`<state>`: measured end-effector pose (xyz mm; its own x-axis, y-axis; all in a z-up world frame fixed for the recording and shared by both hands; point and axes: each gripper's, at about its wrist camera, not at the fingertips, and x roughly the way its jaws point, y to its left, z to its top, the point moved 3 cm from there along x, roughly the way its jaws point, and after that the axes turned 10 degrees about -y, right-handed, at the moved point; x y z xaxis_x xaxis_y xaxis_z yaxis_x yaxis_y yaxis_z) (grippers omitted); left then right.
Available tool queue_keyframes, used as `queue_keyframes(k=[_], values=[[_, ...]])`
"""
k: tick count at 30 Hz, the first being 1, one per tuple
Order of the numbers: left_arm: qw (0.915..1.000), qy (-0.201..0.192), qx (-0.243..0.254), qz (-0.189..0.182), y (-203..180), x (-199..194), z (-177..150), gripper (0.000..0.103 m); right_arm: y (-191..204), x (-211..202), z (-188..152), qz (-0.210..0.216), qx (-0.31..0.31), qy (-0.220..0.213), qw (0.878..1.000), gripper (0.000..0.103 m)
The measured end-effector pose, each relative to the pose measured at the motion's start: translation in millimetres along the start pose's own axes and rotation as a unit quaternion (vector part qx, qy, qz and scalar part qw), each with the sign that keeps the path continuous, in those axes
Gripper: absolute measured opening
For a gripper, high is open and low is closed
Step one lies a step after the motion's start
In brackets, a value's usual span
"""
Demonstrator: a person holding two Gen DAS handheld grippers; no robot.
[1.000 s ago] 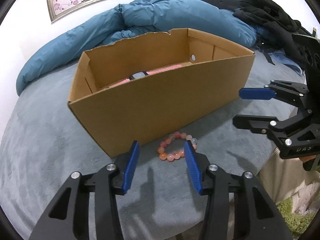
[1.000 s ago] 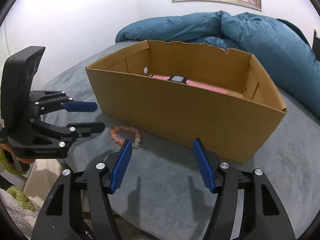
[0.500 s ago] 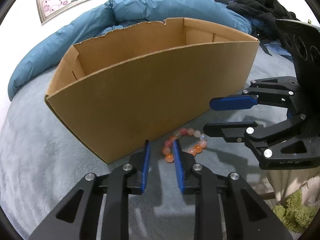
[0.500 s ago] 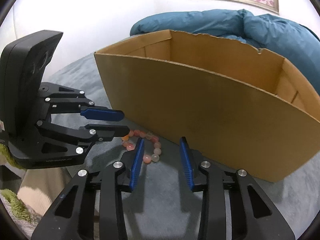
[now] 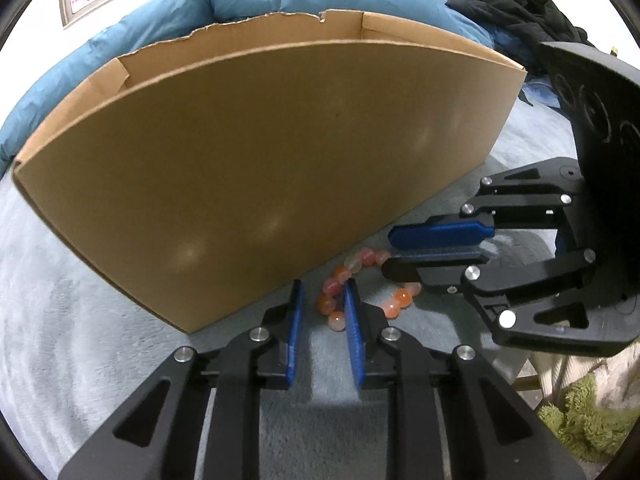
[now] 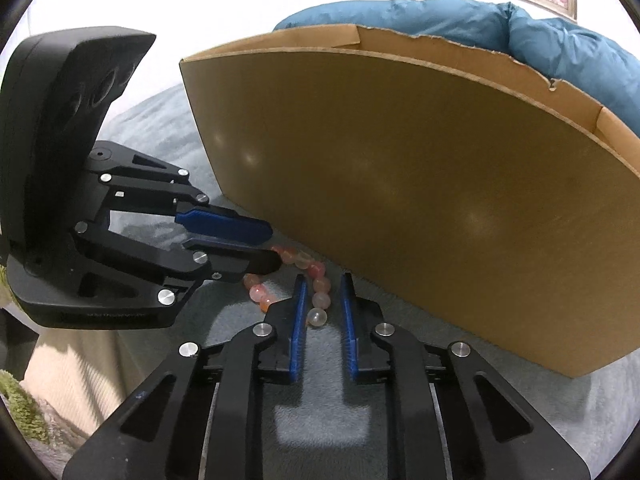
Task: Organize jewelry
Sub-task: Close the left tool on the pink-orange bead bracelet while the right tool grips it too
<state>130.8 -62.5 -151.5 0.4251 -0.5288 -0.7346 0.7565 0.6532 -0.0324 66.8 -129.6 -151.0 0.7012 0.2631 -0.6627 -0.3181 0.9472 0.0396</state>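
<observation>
Left wrist view: grey blanket (image 5: 80, 340), covering the bed. Cardboard box (image 5: 260, 168), open-topped, standing on it. Right gripper (image 5: 404, 252), entering from the right, jaws narrow and just closing, tips over the far beads; grip not discernible. Left gripper (image 5: 322, 300), jaws narrow, just closing, near beads between the pads, contact unclear. Bead bracelet (image 5: 356, 280), pink-orange, on the blanket just beside the box's front wall.

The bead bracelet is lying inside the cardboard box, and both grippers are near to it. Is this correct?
Not quite. The bracelet lies outside the box, on the grey blanket against its front wall, as the left wrist view shows. Both grippers are indeed near it.
</observation>
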Motion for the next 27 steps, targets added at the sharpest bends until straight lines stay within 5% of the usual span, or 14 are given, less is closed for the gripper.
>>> queue_keyframes(k=[27], values=[[0.9984,0.036,0.04,0.015,-21.0,12.9,2.3,0.012,16.3,23.9,17.3,-0.007,-0.011,0.023,1.0,0.008]])
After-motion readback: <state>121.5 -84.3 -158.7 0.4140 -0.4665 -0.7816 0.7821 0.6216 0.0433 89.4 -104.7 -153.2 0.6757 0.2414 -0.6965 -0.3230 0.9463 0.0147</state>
